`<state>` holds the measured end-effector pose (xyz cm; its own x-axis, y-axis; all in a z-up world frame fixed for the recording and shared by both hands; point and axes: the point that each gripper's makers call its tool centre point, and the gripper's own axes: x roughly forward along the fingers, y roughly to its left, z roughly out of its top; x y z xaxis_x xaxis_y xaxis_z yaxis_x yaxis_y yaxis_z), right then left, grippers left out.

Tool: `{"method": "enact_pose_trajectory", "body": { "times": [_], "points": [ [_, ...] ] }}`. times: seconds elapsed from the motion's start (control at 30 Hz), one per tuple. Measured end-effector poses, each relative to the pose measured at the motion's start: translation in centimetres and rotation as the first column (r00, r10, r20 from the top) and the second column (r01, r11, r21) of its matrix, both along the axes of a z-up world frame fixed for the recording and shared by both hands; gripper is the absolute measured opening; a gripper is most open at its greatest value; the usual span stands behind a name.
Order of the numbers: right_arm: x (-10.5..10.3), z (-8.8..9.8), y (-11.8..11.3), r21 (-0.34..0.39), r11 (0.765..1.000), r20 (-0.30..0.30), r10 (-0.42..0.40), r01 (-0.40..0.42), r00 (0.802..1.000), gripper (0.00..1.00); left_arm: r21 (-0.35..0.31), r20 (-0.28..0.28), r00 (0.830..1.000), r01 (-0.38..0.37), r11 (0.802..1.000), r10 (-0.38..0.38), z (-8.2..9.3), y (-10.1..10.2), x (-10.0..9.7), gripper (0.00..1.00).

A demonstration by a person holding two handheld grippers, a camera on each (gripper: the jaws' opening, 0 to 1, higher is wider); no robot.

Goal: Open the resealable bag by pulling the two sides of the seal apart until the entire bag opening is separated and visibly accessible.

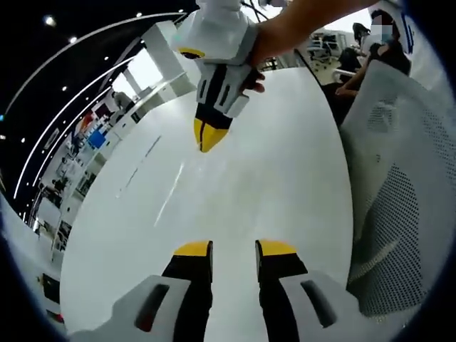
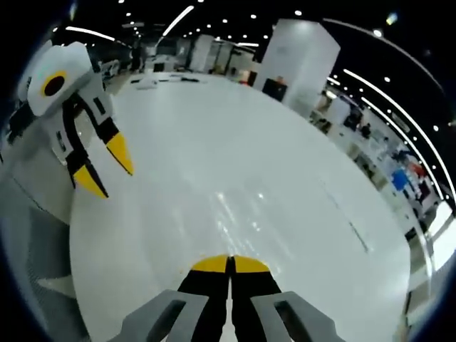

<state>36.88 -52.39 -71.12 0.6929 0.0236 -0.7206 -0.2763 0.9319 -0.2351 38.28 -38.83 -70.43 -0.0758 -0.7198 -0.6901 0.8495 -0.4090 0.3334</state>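
Note:
Over a bare white oval table (image 1: 278,178), my left gripper (image 1: 234,249) stands open, a clear gap between its yellow-tipped black jaws and nothing in it. My right gripper (image 1: 206,135) comes in from the top of the left gripper view, held by a hand (image 1: 285,28), with its yellow tips pressed together and pointing down at the table. In the right gripper view, the right gripper (image 2: 229,263) is shut on nothing above the white table (image 2: 235,164). The left gripper (image 2: 105,167) hangs at the upper left with its jaws spread.
A white mesh chair (image 1: 406,199) stands against the table's edge, also seen as the chair (image 2: 28,249). People (image 1: 356,57) sit beyond the far end. A white pillar (image 2: 299,57) and office desks lie further back.

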Motion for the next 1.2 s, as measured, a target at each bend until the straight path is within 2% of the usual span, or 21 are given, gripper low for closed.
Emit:
{"method": "enact_pose_trajectory", "body": {
  "times": [0.23,0.43,0.53,0.63,0.67,0.7,0.77,0.8,0.83,0.9,0.97,1.2],
  "points": [
    [0.2,-1.1,-0.5,-0.023,1.000,-0.018,-0.009,0.008,1.000,0.00,0.003,0.000,1.000,-0.012,1.000,0.012,0.0,1.3,0.0,0.24],
    [0.7,-1.9,-0.6,-0.013,0.998,-0.041,-0.062,0.062,0.997,0.00,0.020,-0.005,1.000,-0.026,0.999,0.026,-0.6,2.4,0.0,0.24],
    [0.5,-2.5,-0.2,-0.023,0.998,-0.053,-0.052,0.051,0.997,0.00,0.026,-0.009,1.000,-0.030,0.999,0.030,-0.8,3.1,0.1,0.24],
    [0.1,-2.8,0.6,0.027,0.999,-0.056,-0.045,0.047,0.997,0.00,0.028,-0.015,0.999,-0.039,0.999,0.039,-0.7,3.3,0.4,0.26],
    [0.0,-3.0,1.0,0.070,0.996,-0.058,-0.054,0.058,0.997,0.02,0.028,-0.023,0.999,-0.045,0.999,0.046,-0.6,3.4,0.4,0.27],
    [-0.1,-3.0,1.2,0.078,0.996,-0.053,-0.036,0.040,0.998,0.07,0.025,-0.041,0.998,-0.053,0.998,0.054,-0.4,3.3,0.3,0.29],
    [0.0,-2.7,1.3,0.031,0.999,-0.023,0.017,-0.016,1.000,0.08,0.017,-0.044,0.998,-0.042,0.999,0.043,-0.1,3.2,0.1,0.33],
    [-0.4,-2.8,1.2,0.024,1.000,-0.039,0.011,-0.010,0.999,0.09,0.015,-0.041,0.999,-0.034,0.999,0.034,0.0,3.1,0.0,0.34],
    [-0.4,-2.8,1.3,0.038,0.999,-0.044,0.005,-0.003,0.999,0.11,0.015,-0.023,1.000,-0.020,1.000,0.020,0.1,3.0,0.1,0.34],
    [-0.3,-2.2,1.9,0.092,0.996,-0.019,-0.002,0.004,1.000,0.17,0.007,-0.039,0.999,-0.027,1.000,0.027,0.2,2.6,0.2,0.35],
    [-0.6,-1.8,2.0,0.095,0.996,-0.013,-0.004,0.005,1.000,0.21,0.009,-0.053,0.998,-0.037,0.999,0.037,0.0,2.6,0.3,0.39],
    [-1.1,-0.7,2.6,0.153,0.988,0.028,-0.030,0.025,0.999,0.22,0.032,-0.068,0.996,-0.049,0.998,0.052,-0.9,3.0,0.2,0.42]
  ]
}}
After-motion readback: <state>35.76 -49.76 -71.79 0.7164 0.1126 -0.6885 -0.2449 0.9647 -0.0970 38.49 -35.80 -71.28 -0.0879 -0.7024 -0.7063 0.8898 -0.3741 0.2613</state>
